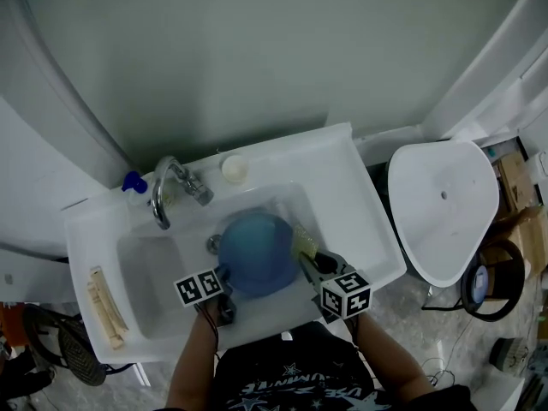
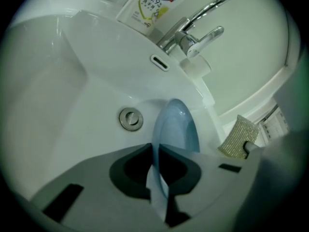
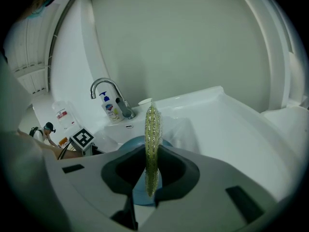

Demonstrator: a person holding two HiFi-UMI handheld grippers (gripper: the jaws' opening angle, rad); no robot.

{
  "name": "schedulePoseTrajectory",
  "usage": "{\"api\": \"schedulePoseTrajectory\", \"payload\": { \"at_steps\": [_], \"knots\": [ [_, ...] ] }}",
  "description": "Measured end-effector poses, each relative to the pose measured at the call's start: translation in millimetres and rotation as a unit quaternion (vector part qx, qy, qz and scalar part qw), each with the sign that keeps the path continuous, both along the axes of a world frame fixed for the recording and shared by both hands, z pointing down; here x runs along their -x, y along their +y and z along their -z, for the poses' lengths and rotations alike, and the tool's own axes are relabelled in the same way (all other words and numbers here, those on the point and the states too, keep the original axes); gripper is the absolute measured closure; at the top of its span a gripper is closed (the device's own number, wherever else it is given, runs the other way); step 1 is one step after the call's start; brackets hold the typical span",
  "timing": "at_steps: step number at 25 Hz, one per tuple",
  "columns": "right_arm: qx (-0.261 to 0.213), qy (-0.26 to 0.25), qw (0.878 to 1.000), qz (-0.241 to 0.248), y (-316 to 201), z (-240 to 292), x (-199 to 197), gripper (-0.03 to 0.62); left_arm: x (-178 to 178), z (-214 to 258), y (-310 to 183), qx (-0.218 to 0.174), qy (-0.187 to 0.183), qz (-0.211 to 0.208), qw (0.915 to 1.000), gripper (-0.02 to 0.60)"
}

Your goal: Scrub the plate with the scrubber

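Note:
A blue plate (image 1: 255, 252) hangs tilted over the white sink basin (image 1: 150, 268). My left gripper (image 1: 224, 291) is shut on the plate's near rim; in the left gripper view the plate (image 2: 175, 129) stands edge-on between the jaws of the left gripper (image 2: 157, 170). My right gripper (image 1: 310, 264) is shut on a yellow-green scrubber (image 1: 301, 241), held just beside the plate's right edge. In the right gripper view the scrubber (image 3: 152, 144) stands upright in the right gripper (image 3: 150, 175), with the plate (image 3: 133, 146) behind and below it.
A chrome tap (image 1: 169, 187) rises at the basin's back left, with a soap bottle (image 3: 110, 108) next to it. The drain (image 2: 131, 118) sits in the basin floor. A white cup (image 1: 235, 169) stands on the back ledge. A white toilet lid (image 1: 443, 208) is at the right.

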State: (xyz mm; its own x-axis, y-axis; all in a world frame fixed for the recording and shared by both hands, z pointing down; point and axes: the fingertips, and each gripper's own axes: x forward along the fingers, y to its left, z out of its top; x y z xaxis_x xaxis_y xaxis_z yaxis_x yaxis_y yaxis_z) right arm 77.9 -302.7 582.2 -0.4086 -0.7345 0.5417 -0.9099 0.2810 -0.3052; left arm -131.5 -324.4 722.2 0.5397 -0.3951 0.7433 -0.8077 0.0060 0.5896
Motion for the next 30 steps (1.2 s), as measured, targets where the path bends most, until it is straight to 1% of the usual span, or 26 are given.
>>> {"api": "schedulePoseTrajectory", "payload": {
  "at_steps": [5, 10, 12, 15, 19, 21, 23, 27, 30],
  "knots": [
    [-0.014, 0.005, 0.999, 0.033, -2.0, 9.9, 0.0, 0.523, -2.2, 19.4, 2.5, -0.002, 0.014, 0.010, 0.9998, 0.546],
    [-0.036, 0.050, 0.994, 0.086, -7.7, 21.3, 6.0, 0.523, -7.5, 43.6, -0.6, -0.012, 0.025, 0.031, 0.9991, 0.546],
    [-0.046, 0.068, 0.990, 0.113, -11.0, 26.9, 13.2, 0.523, -10.3, 53.8, -1.2, -0.017, 0.033, 0.044, 0.9983, 0.546],
    [-0.052, 0.113, 0.980, 0.153, -16.7, 30.4, 21.5, 0.522, -18.8, 69.5, 1.7, -0.024, 0.048, 0.059, 0.9968, 0.546],
    [-0.048, 0.165, 0.966, 0.194, -25.2, 31.3, 32.3, 0.523, -30.8, 87.6, 7.8, -0.041, 0.053, 0.060, 0.9960, 0.546],
    [-0.054, 0.206, 0.953, 0.216, -30.7, 31.5, 36.5, 0.522, -36.6, 94.3, 11.2, -0.045, 0.056, 0.059, 0.9956, 0.546],
    [-0.062, 0.258, 0.934, 0.238, -35.1, 31.6, 39.5, 0.522, -42.2, 100.6, 15.0, -0.049, 0.058, 0.060, 0.9953, 0.546],
    [-0.058, 0.376, 0.889, 0.256, -44.1, 25.3, 38.0, 0.523, -45.2, 109.4, 20.9, -0.062, 0.047, 0.061, 0.9951, 0.546],
    [-0.054, 0.441, 0.857, 0.261, -49.4, 20.0, 37.1, 0.523, -46.5, 115.8, 25.5, -0.069, 0.049, 0.061, 0.9945, 0.546]
  ]
}}
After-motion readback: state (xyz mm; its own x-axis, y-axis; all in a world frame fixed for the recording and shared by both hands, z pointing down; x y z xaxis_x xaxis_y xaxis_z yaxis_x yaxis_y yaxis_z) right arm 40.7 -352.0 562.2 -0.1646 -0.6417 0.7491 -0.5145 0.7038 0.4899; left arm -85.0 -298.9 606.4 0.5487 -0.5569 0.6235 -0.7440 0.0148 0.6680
